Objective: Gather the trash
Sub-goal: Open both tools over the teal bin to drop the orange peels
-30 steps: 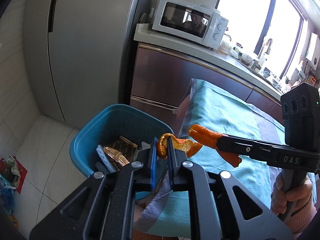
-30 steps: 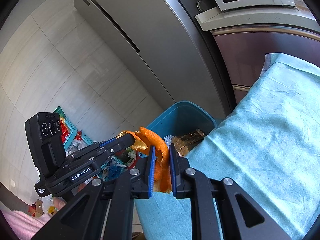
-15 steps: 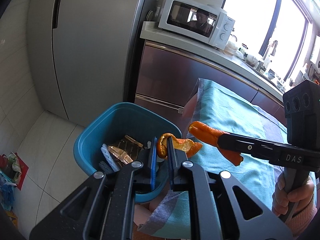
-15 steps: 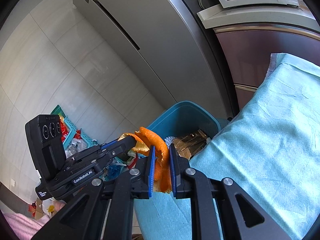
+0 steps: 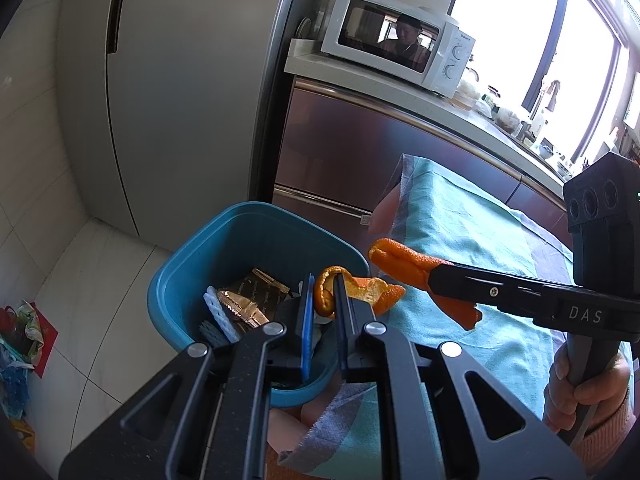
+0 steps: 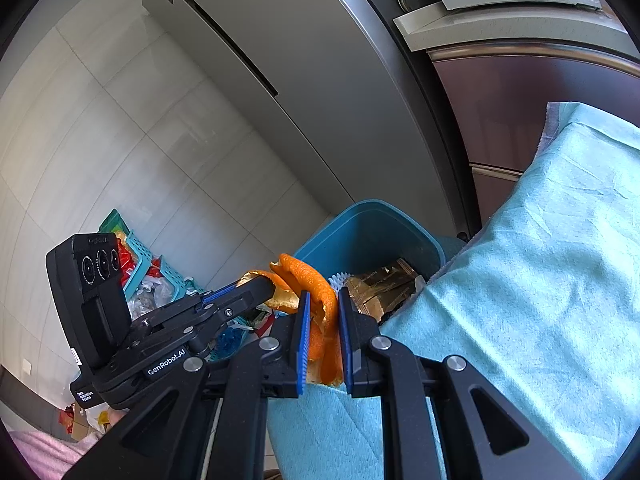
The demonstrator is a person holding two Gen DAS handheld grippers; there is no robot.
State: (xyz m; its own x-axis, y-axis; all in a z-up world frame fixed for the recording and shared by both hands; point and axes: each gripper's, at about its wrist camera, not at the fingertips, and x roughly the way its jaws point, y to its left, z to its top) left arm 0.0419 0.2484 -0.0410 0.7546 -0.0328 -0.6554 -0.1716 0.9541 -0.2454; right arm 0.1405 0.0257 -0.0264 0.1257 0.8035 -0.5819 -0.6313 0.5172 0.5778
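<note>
Orange peel, curled piece (image 5: 360, 294): pinched between the fingers of the left gripper (image 5: 322, 280), jaws pressed together on it, above the near rim of the blue bin (image 5: 192, 280). Long peel strip (image 5: 404, 264): clamped in the right gripper (image 5: 436, 276), entering from the right, held in air just beside the bin's right rim and over the edge of the teal cloth (image 5: 460, 232) on the counter. Right hand (image 5: 580, 388) wrapped around that gripper's handle. Inside the bin: gold foil wrapper (image 5: 256, 296) and a white ridged piece beside it. Behind the bin: grey fridge (image 5: 180, 92) and brown cabinet fronts, white microwave (image 5: 396, 52) above. Loose litter (image 5: 20, 332) on the tiled floor at far left, well apart from the bin. Between the two peels and the bin opening: open air only.

Right wrist view: long peel strip (image 6: 316, 288) squeezed between the blue pads of the right gripper (image 6: 322, 296), upper end arching over the bin (image 6: 360, 208). Left gripper (image 6: 260, 286) coming in from the left, closed on the curled piece (image 6: 284, 298), tip just beside the strip. Teal cloth (image 6: 540, 260) filling the right side, edge touching the bin. Teal basket (image 6: 140, 256) of mixed rubbish on the floor behind the left gripper. Fridge (image 6: 280, 60) beyond.
</note>
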